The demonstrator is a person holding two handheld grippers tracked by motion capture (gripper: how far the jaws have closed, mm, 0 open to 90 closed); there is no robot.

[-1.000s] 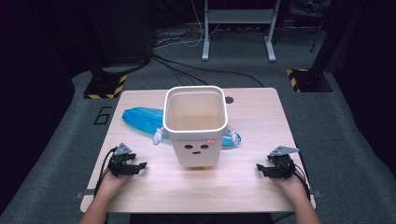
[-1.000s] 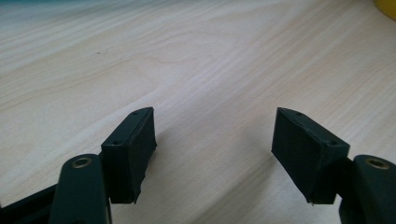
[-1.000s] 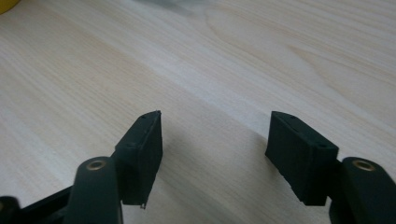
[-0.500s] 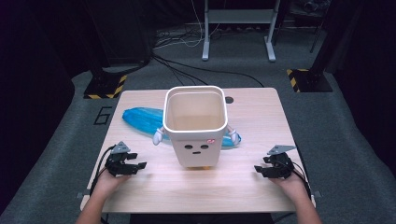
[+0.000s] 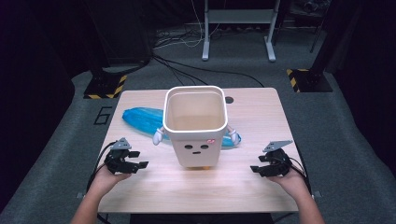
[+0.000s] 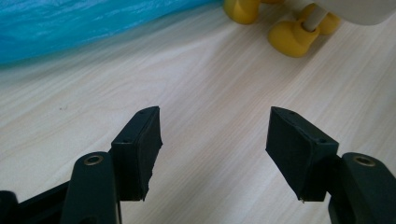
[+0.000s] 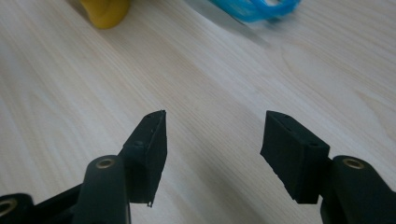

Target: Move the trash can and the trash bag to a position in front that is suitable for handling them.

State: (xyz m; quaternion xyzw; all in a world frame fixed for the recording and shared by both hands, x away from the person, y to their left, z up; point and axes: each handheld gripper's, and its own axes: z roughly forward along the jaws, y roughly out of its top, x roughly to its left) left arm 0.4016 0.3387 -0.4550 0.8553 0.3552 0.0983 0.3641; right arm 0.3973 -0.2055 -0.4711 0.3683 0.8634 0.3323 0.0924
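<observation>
Cream plastic bin w/ a small face and stubby arms (image 5: 195, 126) stands upright mid-table on yellow feet (image 6: 289, 35). Left gripper (image 5: 138, 164) sits at the bin's 8 o'clock, right gripper (image 5: 254, 169) at its 4 o'clock, both apart from it. Left jaws gape wide, nothing between; right jaws have just been opening, only bare light wooden table (image 5: 154, 196) between them. Crumpled blue plastic bag (image 5: 142, 119) lies behind the bin, approx 10 o'clock.

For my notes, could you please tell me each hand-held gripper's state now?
Left hand-held gripper: open, holding nothing.
Right hand-held gripper: open, holding nothing.
</observation>
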